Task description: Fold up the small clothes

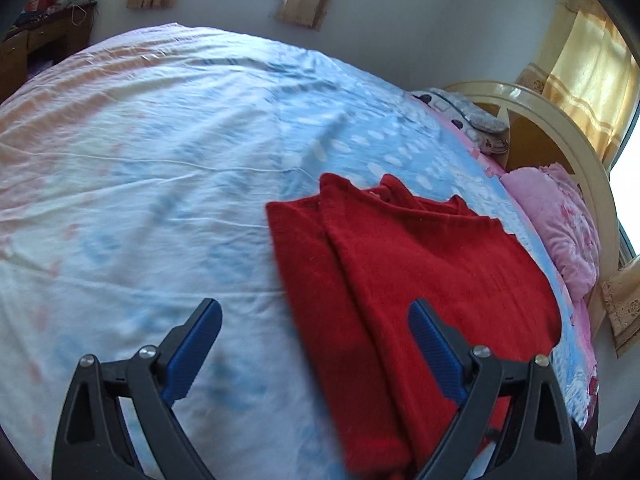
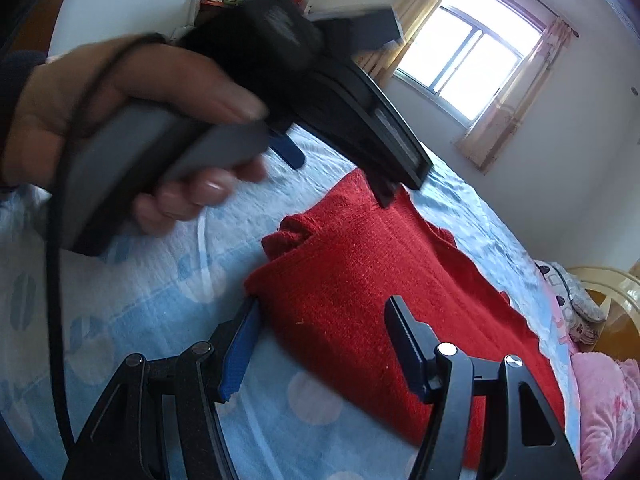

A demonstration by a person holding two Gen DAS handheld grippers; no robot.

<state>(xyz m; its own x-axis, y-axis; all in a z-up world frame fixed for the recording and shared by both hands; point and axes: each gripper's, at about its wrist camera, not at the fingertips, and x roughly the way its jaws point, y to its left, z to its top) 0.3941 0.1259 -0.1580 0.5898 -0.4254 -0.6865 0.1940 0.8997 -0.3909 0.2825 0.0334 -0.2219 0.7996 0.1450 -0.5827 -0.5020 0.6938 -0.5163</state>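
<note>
1. Black gripper frames fill the near edge of both views; the left gripper (image 1: 314,320) is held with its jaws wide apart, nothing between them, above the bedsheet (image 1: 140,160) and the left edge of the sweater (image 1: 400,272).
2. Toward the right of the bed, the red sweater is seen lying partly folded, its collar at the far end, near the pink pillow (image 1: 560,220).
3. The right gripper (image 2: 320,320) is also spread open, straddling the sweater's near corner without clamping it; the left hand (image 2: 120,120) is seen above.
4. Risk, as judged: if only the top layer is pinched, the fold may be pulled apart; the loose knit may slip or the sheet may be dragged along.
</note>
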